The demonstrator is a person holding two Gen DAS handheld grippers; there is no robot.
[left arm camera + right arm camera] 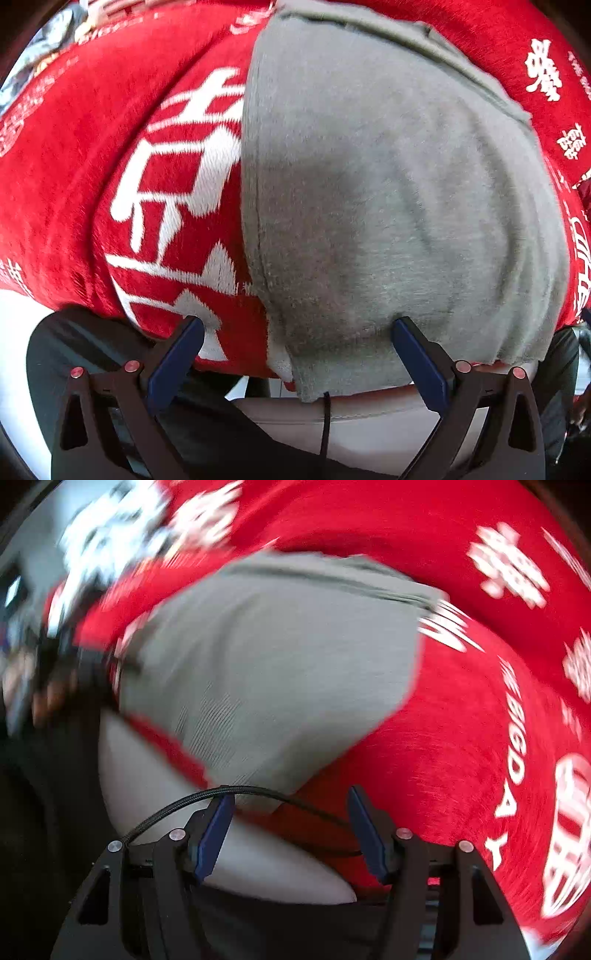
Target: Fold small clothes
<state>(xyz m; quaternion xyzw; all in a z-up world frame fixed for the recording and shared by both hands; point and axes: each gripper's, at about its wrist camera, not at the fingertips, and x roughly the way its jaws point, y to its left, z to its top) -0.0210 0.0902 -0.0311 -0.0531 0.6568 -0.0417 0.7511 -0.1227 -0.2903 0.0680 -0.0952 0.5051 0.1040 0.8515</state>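
Observation:
A small grey garment lies flat on a red cloth with white characters. Its near hem hangs a little over the front edge. My left gripper is open, its blue-padded fingers wide apart, hovering at the garment's near left corner and holding nothing. In the right wrist view the same grey garment lies on the red cloth, blurred by motion. My right gripper is open and empty just short of the garment's near right corner.
A white padded surface edge shows under the red cloth at the front. A black cable crosses in front of the right gripper. Blurred clutter sits at the far left. Dark floor lies below.

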